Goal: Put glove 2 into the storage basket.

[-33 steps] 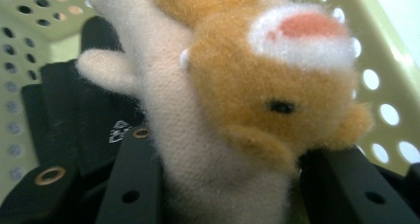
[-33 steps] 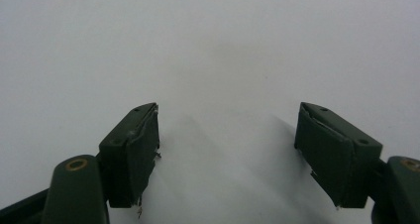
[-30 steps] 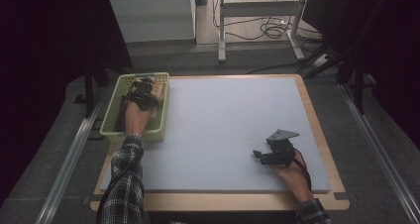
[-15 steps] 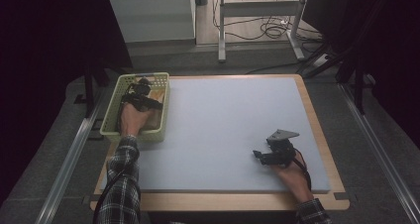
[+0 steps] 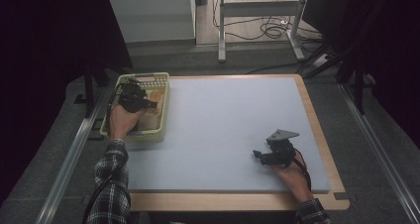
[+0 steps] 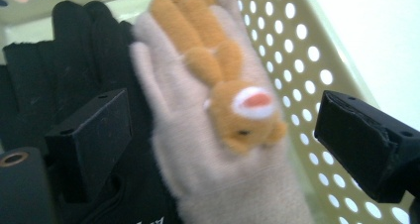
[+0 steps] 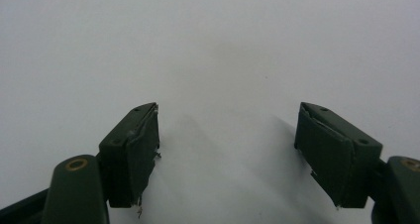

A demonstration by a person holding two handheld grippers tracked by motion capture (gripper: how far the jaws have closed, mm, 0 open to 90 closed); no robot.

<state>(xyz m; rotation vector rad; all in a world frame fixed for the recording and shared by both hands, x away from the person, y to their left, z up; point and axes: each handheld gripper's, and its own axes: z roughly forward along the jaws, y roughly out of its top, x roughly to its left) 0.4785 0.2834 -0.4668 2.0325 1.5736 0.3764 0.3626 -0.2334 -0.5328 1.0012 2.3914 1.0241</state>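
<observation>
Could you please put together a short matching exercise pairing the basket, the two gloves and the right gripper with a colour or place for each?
Things:
1. basket
2. fluffy glove
3. dark glove
4. right gripper

Descriptions:
A. black
B. over the bare mat, jaws open
C. beige, with an orange animal on it
D. pale yellow-green, with round holes

Pairs: 1-D, 2-C, 3-A, 4-B

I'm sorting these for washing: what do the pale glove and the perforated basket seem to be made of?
The pale beige glove with the orange plush animal looks like soft knitted or fleecy fabric: its surface is fuzzy and matte, though the picture is blurred. The pale yellow-green perforated basket looks like moulded plastic: smooth, slightly glossy walls with even rows of round holes.
</observation>
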